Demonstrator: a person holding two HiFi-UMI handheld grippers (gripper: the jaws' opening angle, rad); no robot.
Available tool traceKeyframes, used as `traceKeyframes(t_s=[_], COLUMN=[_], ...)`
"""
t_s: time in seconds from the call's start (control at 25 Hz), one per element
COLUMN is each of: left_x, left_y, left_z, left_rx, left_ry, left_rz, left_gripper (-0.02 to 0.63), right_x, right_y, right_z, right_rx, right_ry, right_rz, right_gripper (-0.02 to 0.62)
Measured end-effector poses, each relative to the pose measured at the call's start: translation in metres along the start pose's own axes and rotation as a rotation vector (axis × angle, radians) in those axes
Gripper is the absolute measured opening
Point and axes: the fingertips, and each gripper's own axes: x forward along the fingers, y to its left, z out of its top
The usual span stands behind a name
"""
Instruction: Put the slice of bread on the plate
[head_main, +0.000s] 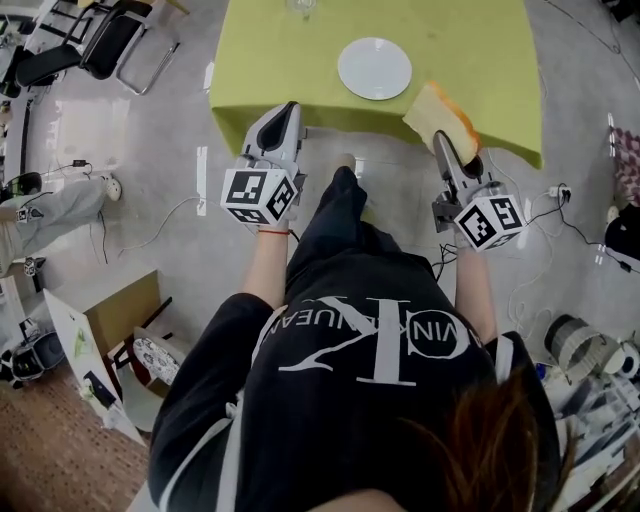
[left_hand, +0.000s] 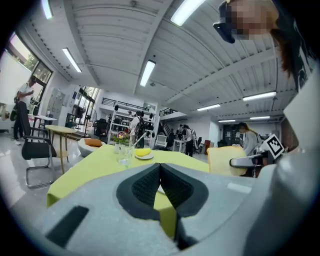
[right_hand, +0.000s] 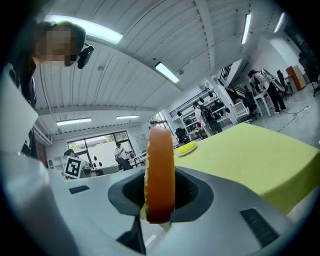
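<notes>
Two grippers hang at the near edge of the green desk (head_main: 470, 50), and only the right gripper (head_main: 440, 138) carries anything. Its fingers are closed part-way on the slice of bread (head_main: 440, 115), pinching its two flat faces so that it stands on edge, with the browned crust facing back along the gripper. The slice juts out beyond the fingers over the desk's near edge, and in the head view its long axis points ahead and to the left. That is roughly where the white plate (head_main: 374, 68) lies, further onto the desk, clear of the bread and with nothing on it. The right hand is therefore the one placed to finish. It likely has to carry the slice forward and leftward over the plate, then tip it from upright to flat before letting go. The left gripper (head_main: 290, 110) has its fingers pressed together with nothing between them, off to the plate's near left. At the far side of the desk stand a drinking glass (left_hand: 124, 152), seemingly empty, and a small dish (left_hand: 144, 156) holding something yellow.
</notes>
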Motion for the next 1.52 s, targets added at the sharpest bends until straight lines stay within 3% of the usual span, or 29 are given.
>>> traceKeyframes(t_s=[0.28, 0.52, 0.96, 1.16, 1.32, 1.52], left_x=[0.045, 0.074, 0.107, 0.116, 0.122, 0.126], left_y=[0.005, 0.020, 0.041, 0.058, 0.064, 0.069], left_z=[0.006, 0.000, -0.014, -0.018, -0.020, -0.022], left_rx=[-0.008, -0.011, 0.004, -0.008, -0.017, -0.027], left_ry=[0.009, 0.044, 0.104, 0.114, 0.119, 0.122], left_rz=[-0.049, -0.096, -0.136, -0.134, -0.130, -0.132], left_gripper=[0.006, 0.006, 0.006, 0.006, 0.006, 0.006], right_x=[0.032, 0.076, 0.148, 0.179, 0.194, 0.193], right_y=[-0.014, -0.017, -0.010, -0.009, -0.010, -0.025], right_z=[0.009, 0.005, -0.033, -0.036, -0.037, -0.054], right_rx=[0.026, 0.119, 0.409, 0.579, 0.626, 0.683], right_ry=[0.016, 0.033, 0.264, 0.297, 0.312, 0.361], right_rz=[-0.004, 0.009, 0.075, 0.096, 0.109, 0.018], right_gripper=[0.098, 0.098, 0.100, 0.100, 0.100, 0.101])
